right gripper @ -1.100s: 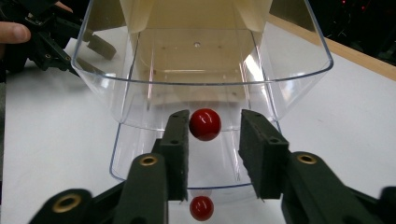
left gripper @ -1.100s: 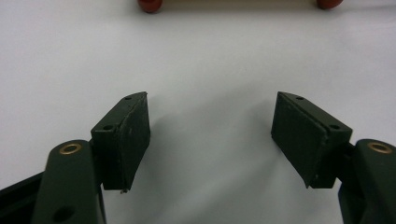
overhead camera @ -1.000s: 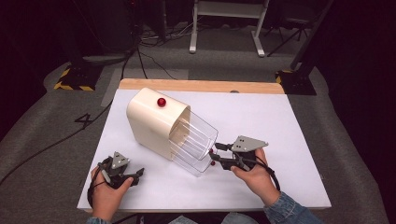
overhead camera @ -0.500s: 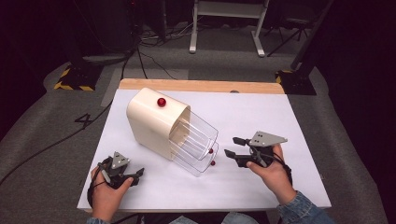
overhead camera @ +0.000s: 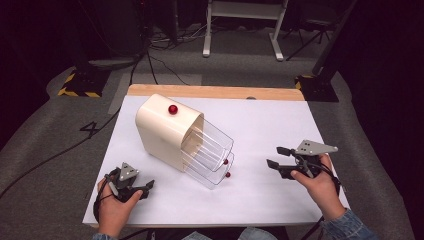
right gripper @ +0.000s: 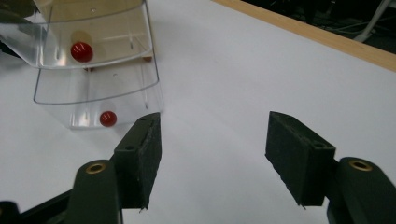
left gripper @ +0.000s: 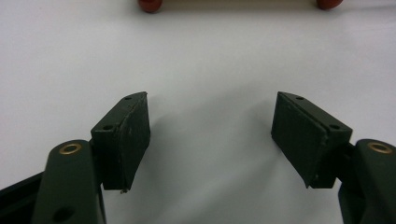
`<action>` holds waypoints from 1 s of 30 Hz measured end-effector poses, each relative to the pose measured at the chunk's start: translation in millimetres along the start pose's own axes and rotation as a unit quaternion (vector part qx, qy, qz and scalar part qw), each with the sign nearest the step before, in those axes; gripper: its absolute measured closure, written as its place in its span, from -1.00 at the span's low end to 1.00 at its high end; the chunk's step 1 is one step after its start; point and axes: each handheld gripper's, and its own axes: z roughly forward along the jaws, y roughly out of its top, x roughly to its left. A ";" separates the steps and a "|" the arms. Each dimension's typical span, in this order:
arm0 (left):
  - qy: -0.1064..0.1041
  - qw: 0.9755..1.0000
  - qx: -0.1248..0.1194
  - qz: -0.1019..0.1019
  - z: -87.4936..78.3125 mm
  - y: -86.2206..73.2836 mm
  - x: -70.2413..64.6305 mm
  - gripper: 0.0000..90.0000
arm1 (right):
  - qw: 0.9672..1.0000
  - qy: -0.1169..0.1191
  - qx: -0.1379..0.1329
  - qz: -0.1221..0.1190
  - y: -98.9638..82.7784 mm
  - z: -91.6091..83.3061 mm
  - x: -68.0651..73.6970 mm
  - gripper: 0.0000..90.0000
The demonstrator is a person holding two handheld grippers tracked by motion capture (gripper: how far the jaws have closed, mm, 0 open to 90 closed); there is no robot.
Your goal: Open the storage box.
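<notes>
Both my grippers, left [overhead camera: 146, 188] and right [overhead camera: 274, 157], gape wide, empty. Pulled-out clear plastic drawers [overhead camera: 207, 156] overhang the cream cabinet [overhead camera: 162, 130]; a careless bump could tip it.

Cream plastic drawer cabinet [overhead camera: 162, 132] on white table [overhead camera: 280, 120], left of centre; two clear drawers [overhead camera: 207, 155] pulled out, stacked. Left gripper [overhead camera: 145, 189] before cabinet; right gripper [overhead camera: 276, 157] right of drawers.

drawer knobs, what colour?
Red; the knobs show best in the right gripper view.
</notes>
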 end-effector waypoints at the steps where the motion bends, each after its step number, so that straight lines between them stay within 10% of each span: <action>1: 0.000 1.000 0.000 0.000 0.0 0.0 0.0 -0.37 | 1.000 -0.003 0.004 0.003 -2.2 -2.9 -2.7 -0.18; 15: 0.000 1.000 0.000 -0.001 0.1 0.0 0.0 -0.37 | 0.995 -0.035 0.071 0.058 -42.9 -34.7 -39.5 -0.30; 30: 0.000 1.000 0.000 -0.002 0.1 0.0 0.0 -0.37 | 0.987 -0.065 0.131 0.060 -96.0 -50.6 -61.5 -0.57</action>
